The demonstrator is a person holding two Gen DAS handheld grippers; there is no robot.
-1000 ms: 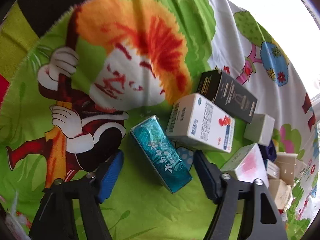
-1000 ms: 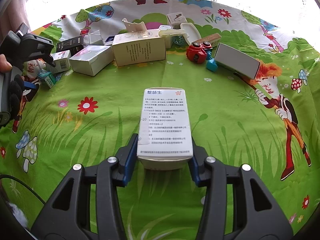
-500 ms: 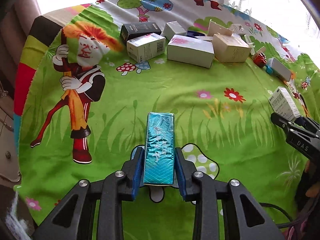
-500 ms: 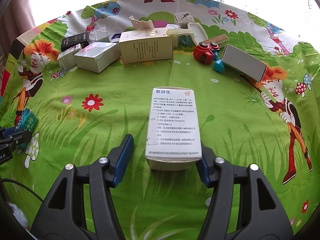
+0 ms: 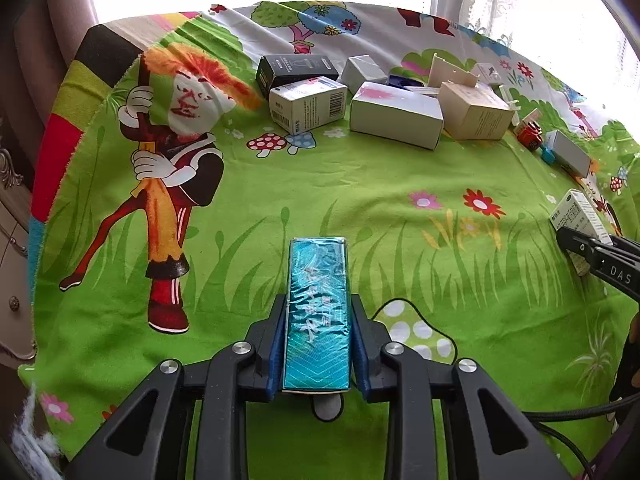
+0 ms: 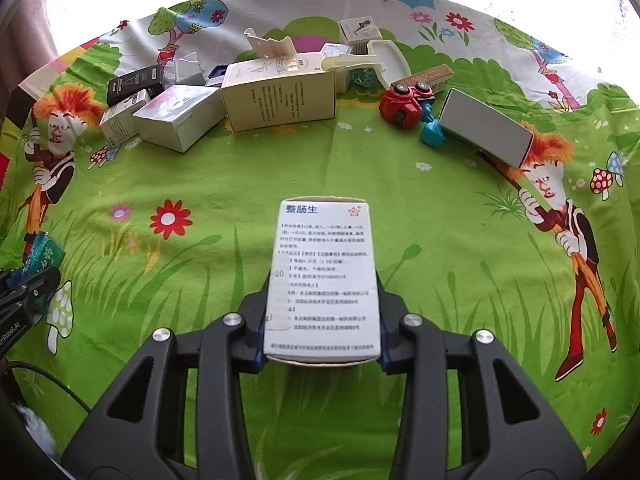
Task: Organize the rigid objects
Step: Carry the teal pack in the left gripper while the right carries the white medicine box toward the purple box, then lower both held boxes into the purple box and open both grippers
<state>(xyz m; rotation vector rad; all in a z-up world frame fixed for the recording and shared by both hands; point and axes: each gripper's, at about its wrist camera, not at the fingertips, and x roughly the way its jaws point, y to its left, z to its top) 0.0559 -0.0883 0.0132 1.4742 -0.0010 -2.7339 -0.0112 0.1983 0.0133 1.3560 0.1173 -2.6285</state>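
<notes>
Left tongs (image 5: 318, 344) grip the teal box (image 5: 318, 308), right tongs (image 6: 322, 320) grip the white medicine box (image 6: 323, 276), both lifted clear, near-side of the box cluster (image 6: 276, 92), probably for sorting.

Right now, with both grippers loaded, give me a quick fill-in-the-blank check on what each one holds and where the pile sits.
1. The left gripper is shut on a shiny ____ box.
2. The right gripper is shut on a ____ box printed with text.
3. The red toy car lies between the beige box and the ____ box.

Missing words: teal; white; grey
</notes>
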